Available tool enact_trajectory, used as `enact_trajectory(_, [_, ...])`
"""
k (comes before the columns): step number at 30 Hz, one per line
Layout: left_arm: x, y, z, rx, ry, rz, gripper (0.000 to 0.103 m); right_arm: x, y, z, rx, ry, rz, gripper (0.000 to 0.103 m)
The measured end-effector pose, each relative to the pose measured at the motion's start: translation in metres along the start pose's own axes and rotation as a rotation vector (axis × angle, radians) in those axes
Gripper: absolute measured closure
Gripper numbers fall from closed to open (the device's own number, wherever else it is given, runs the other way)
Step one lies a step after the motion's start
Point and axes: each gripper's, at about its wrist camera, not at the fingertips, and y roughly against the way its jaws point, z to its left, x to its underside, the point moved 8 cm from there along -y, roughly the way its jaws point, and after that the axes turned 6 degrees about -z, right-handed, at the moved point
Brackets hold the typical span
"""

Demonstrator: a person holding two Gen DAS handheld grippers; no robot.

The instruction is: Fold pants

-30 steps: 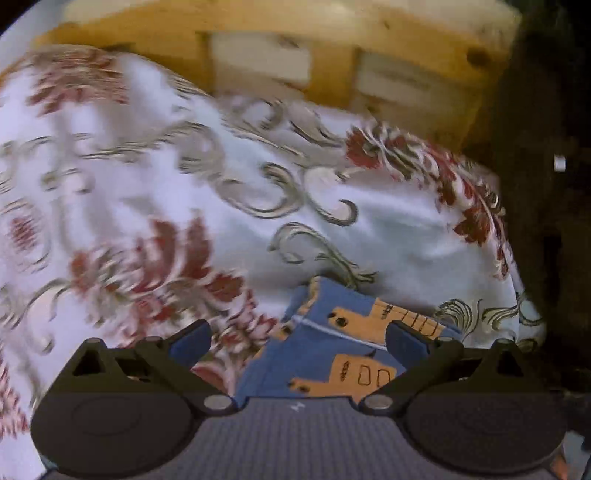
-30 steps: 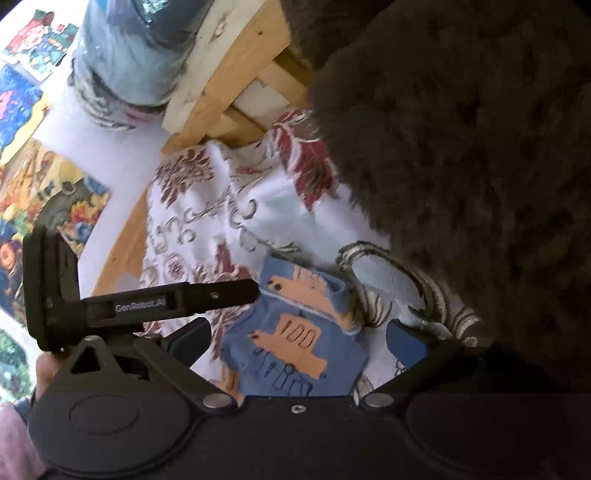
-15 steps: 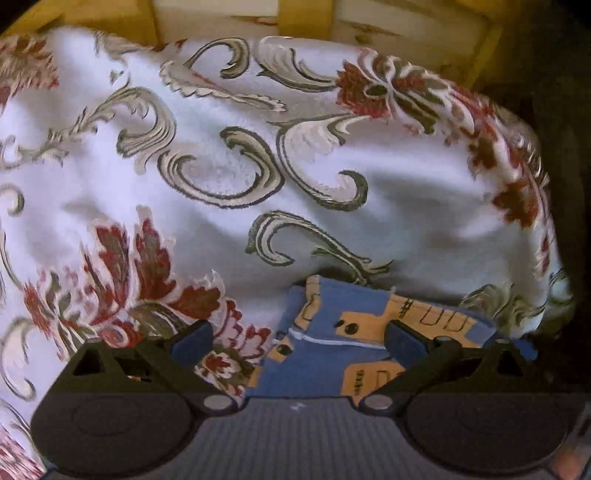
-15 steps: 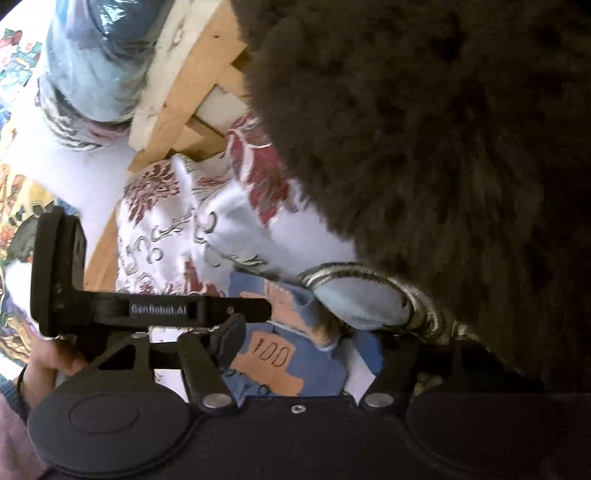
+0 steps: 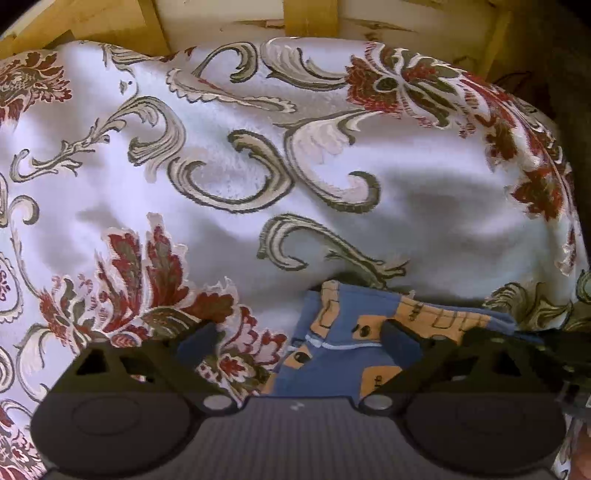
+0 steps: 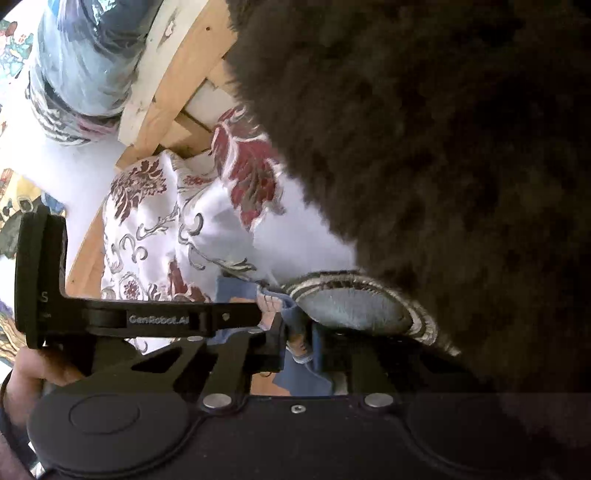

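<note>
Small blue pants (image 5: 334,354) with orange truck pictures, lying on a white cloth (image 5: 229,206) with red flowers and grey swirls. Pants at the near right part of the cloth, close to its right edge. Wooden frame (image 5: 310,14) past the far side of the cloth.

Left gripper (image 5: 295,341) low over the near edge of the pants, jaws spread wide. 1 blue pad (image 5: 197,341) over the flowered cloth, the other pad (image 5: 400,345) over the pants. Nothing pinched there.

Right gripper (image 6: 297,338) with jaws pressed together, pinching a bunched-up fold of the blue pants. Cloth edge with a striped trim (image 6: 354,299) curled up just beside that pinch. Big dark fuzzy thing (image 6: 443,166) filling the right side of the right wrist view. Bare hand (image 6: 26,373) at the near left, holding the black handle of the left gripper.
</note>
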Motion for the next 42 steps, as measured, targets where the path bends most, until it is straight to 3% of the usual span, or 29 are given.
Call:
enact_trajectory(4, [0.007, 0.008, -0.005, 0.009, -0.019, -0.015, 0.014, 0.002, 0.005, 0.014, -0.017, 0.08, -0.022, 0.093])
enact_trajectory(8, [0.011, 0.018, 0.002, 0.013, 0.046, -0.03, 0.012, 0.006, 0.013, 0.031, -0.03, 0.21, -0.049, 0.093])
enact_trajectory(13, [0.018, 0.046, 0.029, -0.003, 0.258, -0.029, 0.012, 0.017, 0.025, 0.058, -0.032, 0.432, -0.088, 0.093])
enact_trajectory(17, [0.019, 0.072, 0.034, 0.063, 0.429, -0.005, 0.012, 0.03, 0.026, 0.074, -0.021, 0.581, -0.088, 0.093])
enact_trajectory(22, [0.021, 0.066, 0.03, 0.122, 0.711, 0.128, 0.012, 0.048, 0.022, 0.083, -0.019, 0.721, -0.047, 0.093])
enact_trajectory(25, [0.017, 0.05, 0.018, 0.088, 0.74, 0.195, 0.014, 0.054, 0.021, 0.084, -0.019, 0.766, -0.026, 0.093])
enact_trajectory(28, [0.009, 0.034, 0.008, 0.005, 0.643, 0.255, 0.021, 0.06, 0.019, 0.086, -0.021, 0.796, -0.007, 0.093])
enact_trajectory(29, [0.007, 0.03, 0.004, -0.014, 0.624, 0.272, 0.028, 0.062, 0.018, 0.086, -0.024, 0.801, 0.003, 0.093])
enact_trajectory(32, [0.008, 0.019, 0.001, -0.074, 0.598, 0.34, 0.064, 0.066, 0.016, 0.086, -0.029, 0.816, 0.02, 0.093])
enact_trajectory(34, [0.01, 0.015, 0.002, -0.11, 0.595, 0.357, 0.068, 0.067, 0.016, 0.087, -0.03, 0.821, 0.03, 0.093])
enact_trajectory(36, [0.009, 0.015, 0.003, -0.11, 0.608, 0.35, 0.084, 0.068, 0.015, 0.087, -0.032, 0.824, 0.038, 0.093])
enact_trajectory(42, [0.018, 0.034, 0.007, -0.057, 0.615, 0.274, 0.092, 0.071, 0.021, 0.09, -0.042, 0.861, 0.032, 0.093])
